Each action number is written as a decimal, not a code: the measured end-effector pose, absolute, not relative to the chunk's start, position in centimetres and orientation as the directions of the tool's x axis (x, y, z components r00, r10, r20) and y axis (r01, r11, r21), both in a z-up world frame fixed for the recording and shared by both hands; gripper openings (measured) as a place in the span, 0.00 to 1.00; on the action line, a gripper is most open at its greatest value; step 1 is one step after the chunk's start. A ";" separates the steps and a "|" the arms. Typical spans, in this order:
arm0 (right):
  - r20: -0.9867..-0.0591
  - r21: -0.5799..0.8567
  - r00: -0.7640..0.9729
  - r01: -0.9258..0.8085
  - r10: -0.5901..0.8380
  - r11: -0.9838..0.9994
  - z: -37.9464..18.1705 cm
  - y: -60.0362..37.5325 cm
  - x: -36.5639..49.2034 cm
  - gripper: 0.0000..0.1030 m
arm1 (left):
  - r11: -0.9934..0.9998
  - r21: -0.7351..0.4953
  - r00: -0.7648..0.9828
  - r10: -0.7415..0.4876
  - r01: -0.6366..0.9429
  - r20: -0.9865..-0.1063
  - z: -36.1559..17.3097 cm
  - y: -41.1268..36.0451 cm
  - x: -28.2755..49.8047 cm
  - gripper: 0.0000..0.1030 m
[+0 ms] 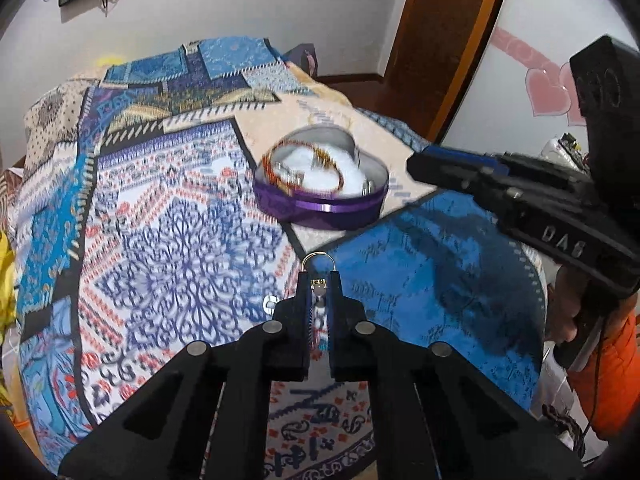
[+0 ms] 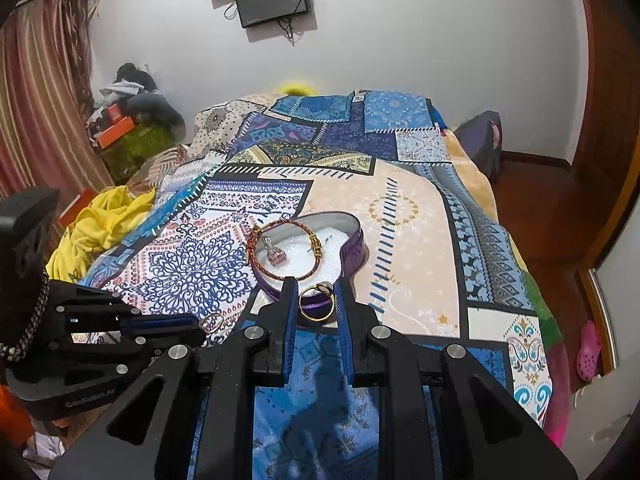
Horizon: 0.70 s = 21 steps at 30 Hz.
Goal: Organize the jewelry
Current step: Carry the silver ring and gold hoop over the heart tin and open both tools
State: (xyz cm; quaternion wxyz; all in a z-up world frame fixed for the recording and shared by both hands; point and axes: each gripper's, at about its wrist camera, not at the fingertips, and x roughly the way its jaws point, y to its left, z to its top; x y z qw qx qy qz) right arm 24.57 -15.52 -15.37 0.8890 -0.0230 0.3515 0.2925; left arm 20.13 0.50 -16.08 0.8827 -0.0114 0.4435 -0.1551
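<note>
A purple heart-shaped box (image 1: 320, 210) with white lining sits on the patterned bedspread; it also shows in the right wrist view (image 2: 354, 250). A red-and-gold bracelet (image 2: 280, 248) and a pink-stone ring (image 2: 274, 254) lie in it. My left gripper (image 1: 319, 280) is shut on a gold ring (image 1: 318, 258), held above the bedspread short of the box; this ring also shows in the right wrist view (image 2: 212, 322). My right gripper (image 2: 316, 294) is shut on another gold ring (image 2: 316, 304), just in front of the box's near edge.
The bedspread (image 2: 400, 216) covers the bed. A small silver piece (image 1: 270, 303) lies on it left of my left fingers. Yellow cloth (image 2: 102, 220) lies at the bed's left edge. The wooden floor (image 2: 540, 208) and a door are on the right.
</note>
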 end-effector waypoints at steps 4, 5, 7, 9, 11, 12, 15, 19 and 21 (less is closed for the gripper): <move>-0.629 0.161 0.586 -0.544 0.511 0.823 -14.8 -15.0 25.0 0.16 | 0.952 -0.154 0.589 -0.287 0.266 -0.755 -14.8 0.5 21.2 0.05; -0.627 0.161 0.587 -0.545 0.512 0.823 -14.7 -14.9 25.2 0.16 | 0.951 -0.155 0.596 -0.289 0.266 -0.749 -14.5 0.5 21.6 0.05; -0.623 0.165 0.585 -0.550 0.519 0.818 -14.4 -14.6 25.6 0.16 | 0.951 -0.155 0.609 -0.291 0.267 -0.738 -14.1 0.5 22.3 0.05; -0.620 0.167 0.584 -0.554 0.524 0.816 -14.2 -14.3 26.1 0.16 | 0.952 -0.152 0.618 -0.289 0.265 -0.731 -13.8 0.5 23.0 0.05; -0.620 0.168 0.582 -0.557 0.526 0.813 -14.1 -14.0 26.6 0.16 | 0.952 -0.163 0.619 -0.294 0.260 -0.728 -13.8 0.5 24.0 0.05; -0.620 0.169 0.580 -0.559 0.528 0.812 -14.0 -13.9 26.8 0.17 | 0.951 -0.171 0.619 -0.299 0.259 -0.726 -13.8 0.5 24.4 0.05; -0.622 0.162 0.579 -0.563 0.527 0.810 -14.0 -13.6 27.2 0.17 | 0.949 -0.183 0.616 -0.308 0.258 -0.725 -14.0 0.4 25.3 0.05; -0.632 0.164 0.573 -0.560 0.522 0.812 -14.1 -13.5 27.4 0.17 | 0.946 -0.191 0.597 -0.313 0.260 -0.738 -14.6 0.1 26.2 0.05; -0.645 0.181 0.557 -0.553 0.523 0.813 -14.3 -13.6 27.7 0.17 | 0.946 -0.185 0.592 -0.312 0.266 -0.743 -14.8 -0.2 26.3 0.05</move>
